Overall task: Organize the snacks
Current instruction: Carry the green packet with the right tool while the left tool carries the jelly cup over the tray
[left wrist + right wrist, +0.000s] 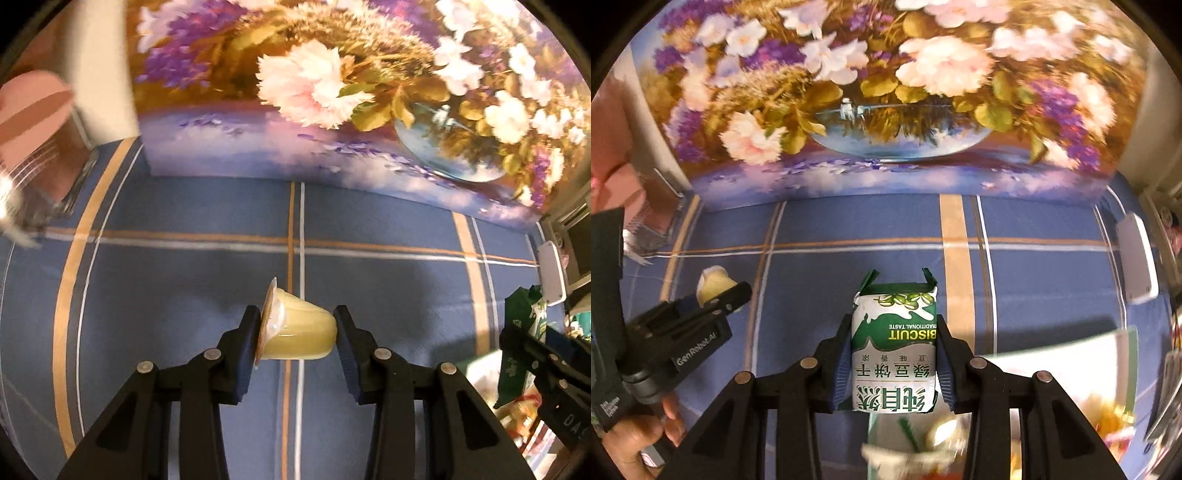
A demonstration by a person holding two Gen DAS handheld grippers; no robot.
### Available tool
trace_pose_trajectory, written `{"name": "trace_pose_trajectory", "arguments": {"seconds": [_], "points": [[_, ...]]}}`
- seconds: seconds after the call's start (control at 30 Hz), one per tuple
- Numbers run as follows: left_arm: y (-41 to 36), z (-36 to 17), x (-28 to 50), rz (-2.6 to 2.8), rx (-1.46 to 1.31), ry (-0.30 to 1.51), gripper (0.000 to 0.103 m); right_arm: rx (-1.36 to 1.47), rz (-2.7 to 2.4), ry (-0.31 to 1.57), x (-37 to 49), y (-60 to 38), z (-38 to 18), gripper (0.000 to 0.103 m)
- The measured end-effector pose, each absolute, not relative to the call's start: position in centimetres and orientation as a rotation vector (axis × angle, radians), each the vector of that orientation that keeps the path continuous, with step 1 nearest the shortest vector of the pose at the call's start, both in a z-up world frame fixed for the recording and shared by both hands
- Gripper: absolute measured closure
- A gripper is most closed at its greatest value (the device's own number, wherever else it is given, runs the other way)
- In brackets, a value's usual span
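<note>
My left gripper [297, 328] is shut on a yellow pudding cup [301, 334] that lies sideways between the pads, its foil lid against the left pad, lifted above the blue plaid tablecloth [166, 288]. My right gripper [894, 350] is shut on a green and white biscuit pack [894, 347], held upright off the cloth. In the right wrist view the left gripper [713, 299] shows at the left with the pudding cup [714, 282] in it. In the left wrist view the right gripper [532, 347] shows at the right edge with the biscuit pack [517, 325].
A large flower painting [332, 92] stands along the back of the table. A glass jar with a pink lid [33, 147] stands at the far left. A white tray [1071, 365] with more snacks lies at the lower right; a white device [1137, 258] rests near the right edge.
</note>
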State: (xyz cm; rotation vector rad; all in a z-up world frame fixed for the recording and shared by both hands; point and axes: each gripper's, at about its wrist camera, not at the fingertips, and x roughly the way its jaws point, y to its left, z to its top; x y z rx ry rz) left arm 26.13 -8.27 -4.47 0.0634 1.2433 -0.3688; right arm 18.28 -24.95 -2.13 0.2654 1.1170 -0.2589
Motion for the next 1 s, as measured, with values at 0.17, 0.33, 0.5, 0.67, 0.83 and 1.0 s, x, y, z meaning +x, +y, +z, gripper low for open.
{"name": "trace_pose_trajectory", "arguments": {"seconds": [0.17,0.33,0.5,0.67,0.83,1.0], "points": [[-7.4,-1.8,23.4,-0.380,0.028,1.216,0.061,0.301,-0.267,1.094,13.8,-23.4,-0.3,0.061],[-6.9,0.0,20.1,-0.395,-0.051,1.206,0.061,0.307,-0.286,1.086,10.4,-22.5,-0.2,0.061],[-6.9,1.4,16.5,-0.416,-0.092,1.169,0.061,0.324,-0.314,1.076,7.3,-21.7,0.0,0.061],[-7.0,2.7,13.2,-0.423,-0.106,1.127,0.061,0.325,-0.325,1.068,4.9,-21.2,0.7,0.061],[-7.3,3.5,10.5,-0.448,-0.113,1.106,0.061,0.343,-0.341,1.034,2.5,-21.4,2.0,0.061],[-7.5,4.1,8.5,-0.466,-0.135,1.095,0.061,0.370,-0.353,1.016,0.2,-21.9,2.3,0.061]]}}
